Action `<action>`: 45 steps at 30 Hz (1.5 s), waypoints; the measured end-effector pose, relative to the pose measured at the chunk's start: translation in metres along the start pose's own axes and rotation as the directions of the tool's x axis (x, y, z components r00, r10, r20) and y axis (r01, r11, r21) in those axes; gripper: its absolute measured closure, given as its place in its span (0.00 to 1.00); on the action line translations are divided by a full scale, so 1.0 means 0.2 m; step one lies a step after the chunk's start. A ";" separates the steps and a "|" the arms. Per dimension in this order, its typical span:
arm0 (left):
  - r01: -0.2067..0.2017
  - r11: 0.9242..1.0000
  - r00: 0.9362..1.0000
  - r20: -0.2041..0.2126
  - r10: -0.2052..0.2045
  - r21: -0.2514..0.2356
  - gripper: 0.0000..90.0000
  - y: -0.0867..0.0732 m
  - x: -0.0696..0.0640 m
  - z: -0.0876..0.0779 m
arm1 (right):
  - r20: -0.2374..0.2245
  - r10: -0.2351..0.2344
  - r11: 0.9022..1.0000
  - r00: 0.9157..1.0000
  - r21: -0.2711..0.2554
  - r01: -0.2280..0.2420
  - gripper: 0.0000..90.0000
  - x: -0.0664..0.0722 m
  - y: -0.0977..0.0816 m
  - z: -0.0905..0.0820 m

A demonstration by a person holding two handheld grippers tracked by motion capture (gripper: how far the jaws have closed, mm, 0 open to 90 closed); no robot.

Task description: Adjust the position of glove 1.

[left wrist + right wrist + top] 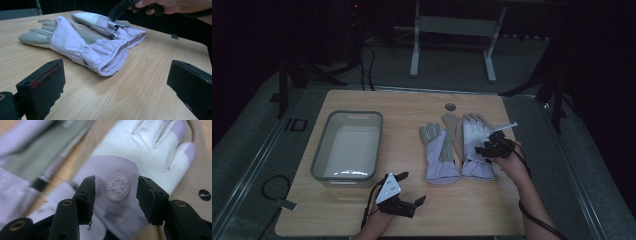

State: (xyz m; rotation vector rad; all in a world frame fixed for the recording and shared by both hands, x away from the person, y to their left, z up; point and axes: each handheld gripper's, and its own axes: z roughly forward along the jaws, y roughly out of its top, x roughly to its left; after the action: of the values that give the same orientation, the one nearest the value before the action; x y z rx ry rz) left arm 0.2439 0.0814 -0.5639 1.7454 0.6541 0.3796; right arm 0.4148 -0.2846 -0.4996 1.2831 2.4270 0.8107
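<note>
right gripper [488,145] – jaws apart, poised over right glove [475,147], nothing clamped | left gripper [411,188] – jaws apart, empty, near front edge of table [362,210] | both gloves side by side, right of centre | left glove [439,155] touching right glove

Open wood in front and down the middle; gloves and tub fill the sides.

The light wooden table [412,210] lies bare along its near edge and in the lane between the grey rectangular plastic tub [323,159] on the left and the two pale lilac-and-white fabric gloves [457,150] lying side by side, touching, on the right. The right hand-held gripper [487,146] hangs over the right-hand glove's cuff, blocking that approach; the left hand-held gripper [412,187] sits low near the front edge, just beside the tub's near corner.
</note>
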 end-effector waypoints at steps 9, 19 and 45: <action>-0.008 1.000 1.000 -0.001 0.008 -0.001 0.02 0.00 -0.01 0.00 | -0.026 0.037 0.999 0.999 0.007 -0.036 0.69 -0.02 -0.06 0.12; -0.003 1.000 1.000 -0.002 0.003 -0.001 0.02 0.00 0.00 0.00 | -0.001 0.085 0.996 0.996 -0.022 -0.085 0.87 0.01 -0.07 0.05; -0.001 1.000 1.000 -0.005 0.001 -0.002 0.02 0.00 0.00 0.00 | -0.071 0.066 0.984 0.995 -0.159 -0.076 0.88 0.20 0.23 -0.33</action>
State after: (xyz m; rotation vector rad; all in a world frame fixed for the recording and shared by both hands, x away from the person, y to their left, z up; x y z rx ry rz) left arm 0.2435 0.0813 -0.5639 1.7437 0.6560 0.3857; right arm 0.3914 -0.2533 -0.4187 1.3063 2.3207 1.0622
